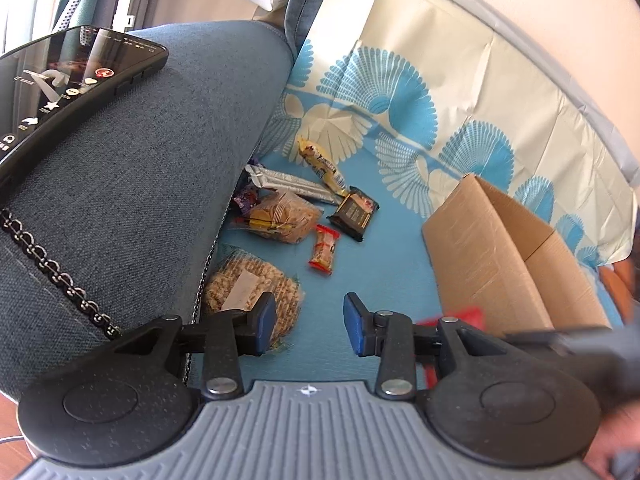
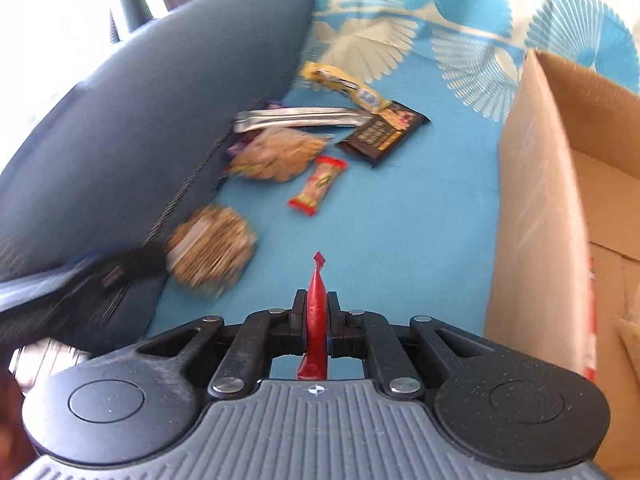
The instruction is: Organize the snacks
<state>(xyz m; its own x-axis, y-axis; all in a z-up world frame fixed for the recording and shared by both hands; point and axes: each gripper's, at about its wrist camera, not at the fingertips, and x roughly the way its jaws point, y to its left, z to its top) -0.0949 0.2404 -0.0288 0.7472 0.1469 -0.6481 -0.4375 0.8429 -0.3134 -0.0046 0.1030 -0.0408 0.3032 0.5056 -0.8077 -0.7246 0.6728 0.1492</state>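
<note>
Your right tool [image 2: 317, 322] is clamped on a thin red snack packet [image 2: 316, 312], held upright between the pads, its crimped tip poking forward and its lower end hanging below the jaws. Your left tool [image 1: 310, 326] is spread wide and carries nothing; it sits above the blue patterned sheet [image 1: 380, 280], just beside a round bag of puffed grain cakes [image 1: 248, 300]. The step in hand looks like ferrying the red packet to the cardboard box [image 2: 560, 208], which stands open close on your right.

Your next move calls for swinging the right tool over the box wall and letting go only once the packet is clear of the rim; it is light and floppy, so a low release should keep it from catching on the flap.

Plenty is left on the sheet: a red-ended bar [image 1: 324, 250], a dark brown wrapper [image 1: 354, 212], a silver stick pack [image 1: 292, 184], a yellow bar [image 1: 320, 164] and a clear bag of crackers [image 1: 280, 216] pressed against the blue cushion [image 1: 140, 200]. Mind the phone [image 1: 68, 88] lying on that cushion
</note>
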